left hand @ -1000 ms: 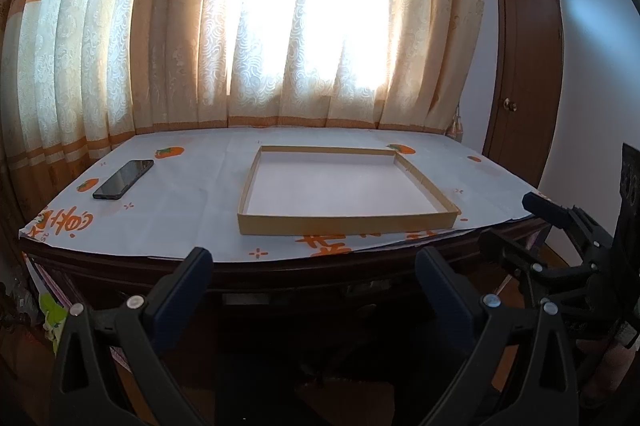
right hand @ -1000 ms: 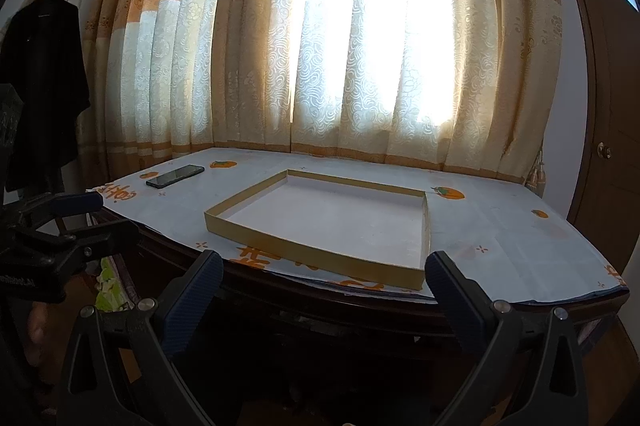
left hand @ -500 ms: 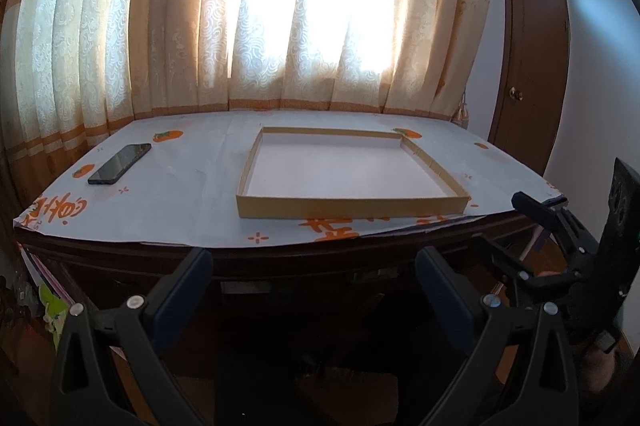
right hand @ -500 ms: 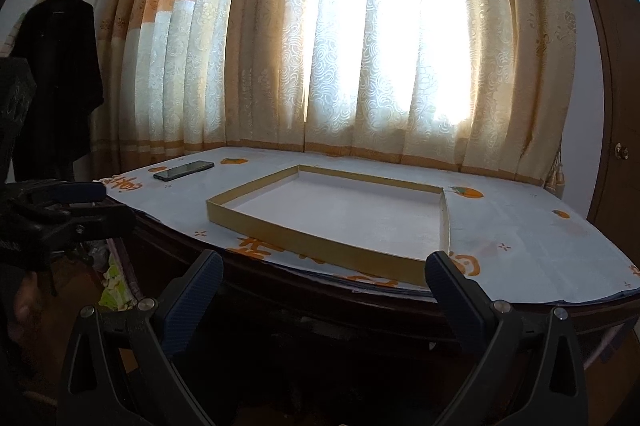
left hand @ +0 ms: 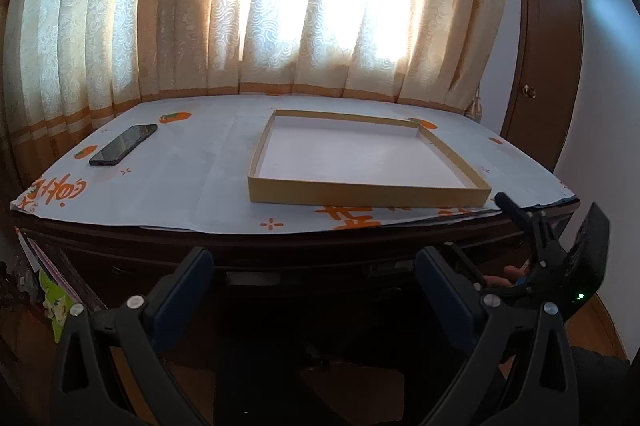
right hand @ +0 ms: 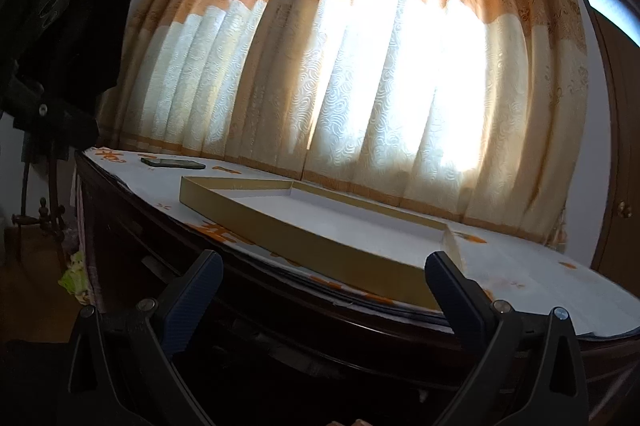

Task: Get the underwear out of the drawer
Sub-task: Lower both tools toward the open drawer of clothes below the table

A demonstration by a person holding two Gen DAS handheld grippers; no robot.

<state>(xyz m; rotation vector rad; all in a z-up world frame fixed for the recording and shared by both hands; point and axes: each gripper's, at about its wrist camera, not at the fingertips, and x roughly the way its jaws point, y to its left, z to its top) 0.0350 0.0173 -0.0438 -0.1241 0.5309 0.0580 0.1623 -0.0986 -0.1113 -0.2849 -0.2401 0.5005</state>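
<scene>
No underwear shows in either view. The dark wooden table's front [left hand: 280, 258] sits in shadow below the tabletop edge, with a pale handle-like strip [left hand: 252, 279] on it; I cannot make out the drawer's outline. My left gripper [left hand: 314, 262] stands open and holds nothing, level with that front and short of it. My right gripper [right hand: 324, 266] is also open and holds nothing, close to the table's right front edge [right hand: 320, 306]. In the left wrist view the right gripper [left hand: 476, 224] shows at the right, a fingertip of the person's hand [left hand: 512, 271] behind it.
A shallow cardboard tray [left hand: 360, 195] lies on the white cloth with orange prints [left hand: 180, 186]. A black phone [left hand: 122, 144] lies at the left. Curtains [left hand: 280, 26] hang behind, a brown door [left hand: 540, 66] at the right. Dark clothes [right hand: 80, 26] hang at the left.
Both grippers have come lower and closer to the table's front. The right one dropped furthest and now looks along the tabletop edge. Both stayed open.
</scene>
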